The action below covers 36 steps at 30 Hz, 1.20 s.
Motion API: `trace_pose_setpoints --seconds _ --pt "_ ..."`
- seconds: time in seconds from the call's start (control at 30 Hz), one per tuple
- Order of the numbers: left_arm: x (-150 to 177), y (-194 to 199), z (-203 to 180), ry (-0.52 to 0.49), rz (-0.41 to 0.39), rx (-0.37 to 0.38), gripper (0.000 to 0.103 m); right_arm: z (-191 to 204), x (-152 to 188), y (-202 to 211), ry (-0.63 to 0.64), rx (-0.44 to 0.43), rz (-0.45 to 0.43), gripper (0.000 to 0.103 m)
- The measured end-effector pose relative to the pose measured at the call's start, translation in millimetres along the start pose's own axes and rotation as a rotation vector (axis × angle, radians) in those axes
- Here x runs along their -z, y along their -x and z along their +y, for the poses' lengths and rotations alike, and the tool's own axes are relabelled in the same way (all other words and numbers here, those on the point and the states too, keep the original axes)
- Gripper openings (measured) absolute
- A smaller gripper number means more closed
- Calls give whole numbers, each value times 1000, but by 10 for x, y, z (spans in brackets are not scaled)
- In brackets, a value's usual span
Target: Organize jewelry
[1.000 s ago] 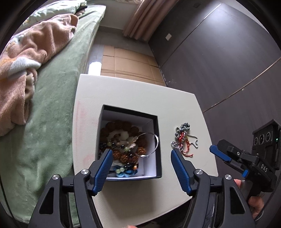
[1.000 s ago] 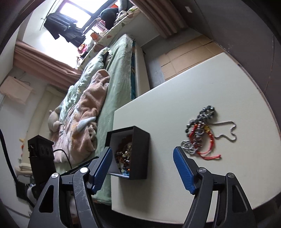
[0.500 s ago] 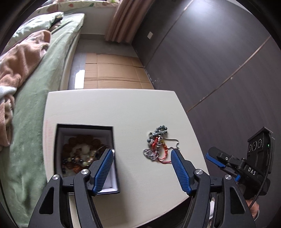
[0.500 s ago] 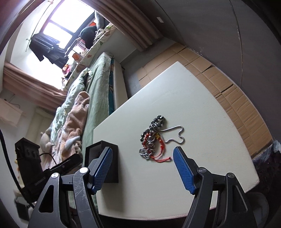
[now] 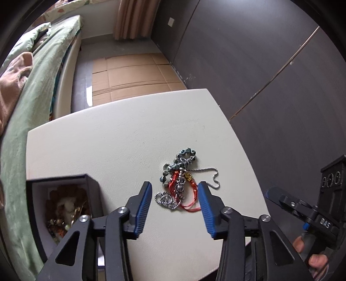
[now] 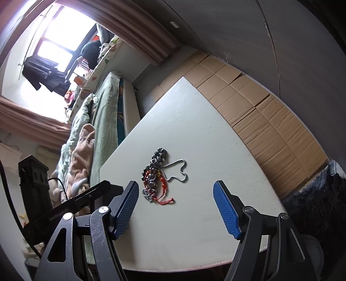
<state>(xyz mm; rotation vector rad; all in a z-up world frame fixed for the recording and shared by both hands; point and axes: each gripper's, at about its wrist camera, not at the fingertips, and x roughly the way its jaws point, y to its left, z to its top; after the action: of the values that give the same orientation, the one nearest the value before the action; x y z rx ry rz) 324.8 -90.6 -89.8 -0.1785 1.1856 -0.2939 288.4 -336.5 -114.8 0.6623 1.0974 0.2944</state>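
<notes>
Left wrist view: blue-padded left gripper point(image 5: 174, 200) above tangled pile of grey beads, silver chains and red cord point(image 5: 181, 183) on white square table point(image 5: 112, 138), jaws closing, pads not yet touching the pile. Black open box of beaded jewelry point(image 5: 62, 205) at lower left. Right gripper point(image 6: 175, 204) apart, empty, near the pile.

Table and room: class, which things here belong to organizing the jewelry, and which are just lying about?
Job:
- jewelry tangle
- box holding beads
- left gripper, jaws closing, not yet on the tangle
- right gripper

Lying about:
- bed
- blanket
- cardboard
- curtain
</notes>
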Motion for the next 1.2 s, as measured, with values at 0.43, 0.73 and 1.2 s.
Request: trace_pose_setpoints --seconds 0.43,0.73,1.2 --pt "-147 -671 100 -1 128 -100 27 -129 -41 -17 -22 -4 7 72" --pt "-102 -726 103 -39 106 -107 9 -17 -53 -188 -1 -7 41 72" --pt "-141 7 61 -21 -15 34 9 185 -53 -406 35 -2 81 65"
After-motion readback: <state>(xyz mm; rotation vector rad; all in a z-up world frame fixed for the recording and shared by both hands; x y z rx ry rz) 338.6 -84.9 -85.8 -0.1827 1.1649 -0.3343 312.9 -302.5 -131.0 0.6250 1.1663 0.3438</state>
